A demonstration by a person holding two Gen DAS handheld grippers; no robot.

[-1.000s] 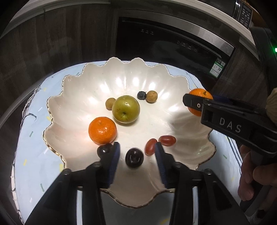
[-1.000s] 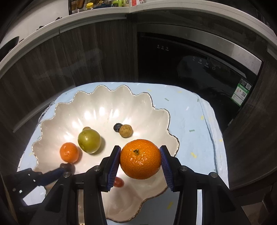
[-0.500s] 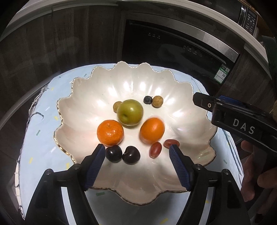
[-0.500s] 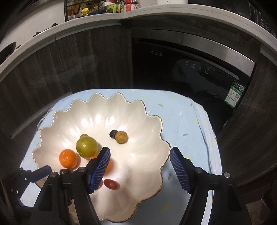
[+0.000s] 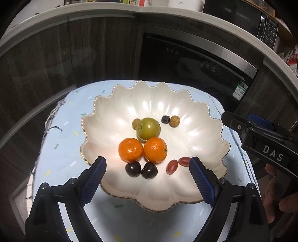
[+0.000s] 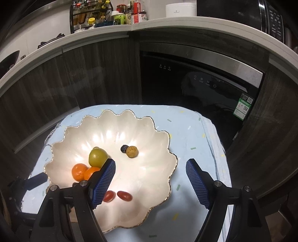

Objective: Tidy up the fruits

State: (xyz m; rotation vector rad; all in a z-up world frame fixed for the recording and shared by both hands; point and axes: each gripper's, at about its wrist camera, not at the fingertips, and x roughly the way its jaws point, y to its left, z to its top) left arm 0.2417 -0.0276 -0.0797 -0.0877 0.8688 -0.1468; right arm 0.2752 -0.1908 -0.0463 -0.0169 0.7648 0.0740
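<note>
A white scalloped bowl (image 5: 195, 130) holds all the fruit. Two oranges (image 5: 130, 149) (image 5: 155, 149) lie side by side under a green fruit (image 5: 148, 128). In front of them lie two dark cherries (image 5: 133, 168) (image 5: 149, 170) and two red grapes (image 5: 172, 166). A blueberry (image 5: 165, 119) and a brown longan (image 5: 174, 121) sit farther back. My left gripper (image 5: 147, 162) hovers over the bowl's near rim, its jaws opening with nothing between them. Above the bowl's right side, my right gripper (image 6: 150, 163) is also opening and empty.
The bowl rests on a pale blue cloth (image 6: 186, 130) over a small table. Dark cabinets and a black appliance (image 6: 186, 83) stand behind it. A counter with bottles (image 6: 111, 14) runs above. A person's hand (image 5: 275, 195) holds the right gripper's handle.
The right gripper let go of its orange, which now lies in the bowl beside the other one. The left jaws spread away from the dark cherry. Both grippers rose and drew back.
</note>
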